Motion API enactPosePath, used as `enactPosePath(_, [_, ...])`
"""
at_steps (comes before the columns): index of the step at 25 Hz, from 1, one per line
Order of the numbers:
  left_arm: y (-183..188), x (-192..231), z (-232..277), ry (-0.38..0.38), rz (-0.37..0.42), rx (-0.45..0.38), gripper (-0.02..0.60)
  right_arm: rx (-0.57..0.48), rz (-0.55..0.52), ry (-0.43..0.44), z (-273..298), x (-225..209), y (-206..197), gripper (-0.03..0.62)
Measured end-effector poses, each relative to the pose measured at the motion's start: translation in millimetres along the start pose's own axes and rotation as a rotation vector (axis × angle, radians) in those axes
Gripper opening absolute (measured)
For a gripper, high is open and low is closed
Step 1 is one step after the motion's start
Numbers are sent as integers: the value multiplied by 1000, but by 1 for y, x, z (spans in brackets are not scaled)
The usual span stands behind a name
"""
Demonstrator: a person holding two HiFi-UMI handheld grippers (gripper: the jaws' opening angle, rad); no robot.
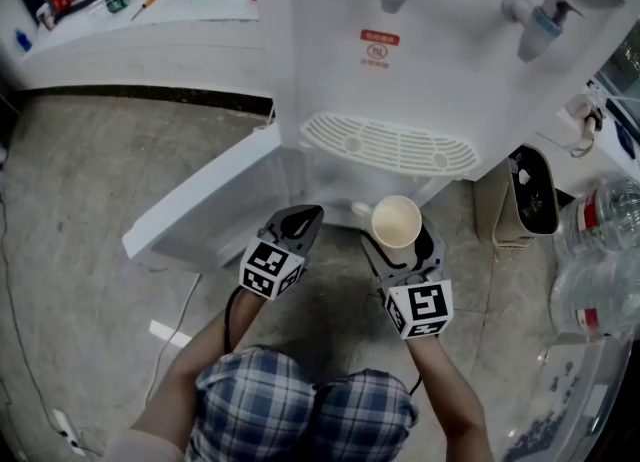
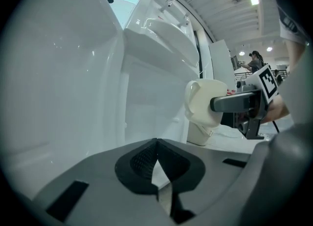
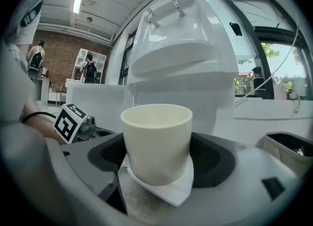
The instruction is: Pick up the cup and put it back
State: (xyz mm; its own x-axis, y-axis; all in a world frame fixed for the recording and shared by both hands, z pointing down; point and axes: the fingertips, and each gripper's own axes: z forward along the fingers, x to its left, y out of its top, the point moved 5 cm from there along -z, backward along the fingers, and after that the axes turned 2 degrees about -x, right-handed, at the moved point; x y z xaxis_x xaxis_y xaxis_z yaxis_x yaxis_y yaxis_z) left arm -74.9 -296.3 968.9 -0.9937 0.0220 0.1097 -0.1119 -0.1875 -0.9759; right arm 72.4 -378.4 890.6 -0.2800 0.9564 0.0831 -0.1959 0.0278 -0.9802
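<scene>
Cup [image 1: 397, 222] stands upright, clamped in the right gripper [image 3: 157, 171], off the ground just before the dispenser [image 1: 440, 60] and below its grille [image 1: 390, 145]. Best to hold it level and ease it straight in, handle clear. Room looks tight: open door [image 1: 210, 205] on the left, bin [image 1: 530, 195] on the right, grille edge above. Left gripper [image 2: 156, 144] hangs beside it, jaws together, empty.
</scene>
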Motion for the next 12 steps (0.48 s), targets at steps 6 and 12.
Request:
enactPosePath(6, [-1, 1, -1, 5, -3, -1, 25, 4, 56, -33, 17, -5, -18, 413])
enactPosePath(12, [-1, 1, 0, 2, -6, -7, 25, 29, 88, -67, 51, -13, -50, 413])
